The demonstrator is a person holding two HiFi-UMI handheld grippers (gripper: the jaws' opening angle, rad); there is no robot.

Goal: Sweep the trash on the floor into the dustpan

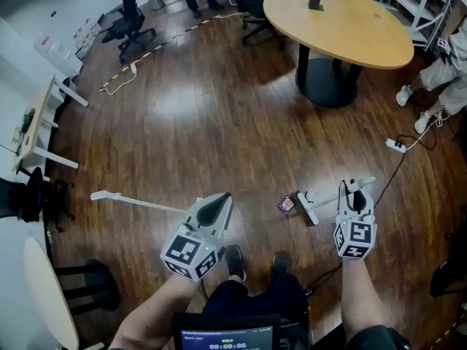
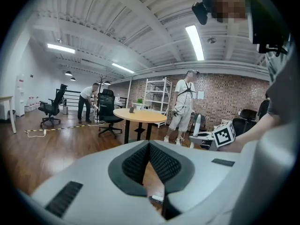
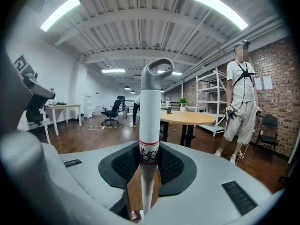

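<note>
A small purple wrapper point(image 1: 286, 205) lies on the wooden floor in front of my feet. Just right of it rests a white broom head point(image 1: 309, 207). Its white broom handle point(image 3: 150, 111) stands between the pads of my right gripper point(image 1: 355, 189) point(image 3: 149, 159), which is shut on it, with the loop end poking out past the tips. My left gripper point(image 1: 225, 197) point(image 2: 149, 147) hovers left of the wrapper, pads touching, with nothing between them. A long white pole point(image 1: 139, 203) lies on the floor and runs under that gripper; its near end is hidden.
A round wooden table point(image 1: 343, 28) stands at the back right, a person point(image 1: 446, 71) beside it. A power strip point(image 1: 395, 146) with a black cable lies right of the broom. A white desk point(image 1: 36, 126) and office chairs point(image 1: 130, 22) line the left.
</note>
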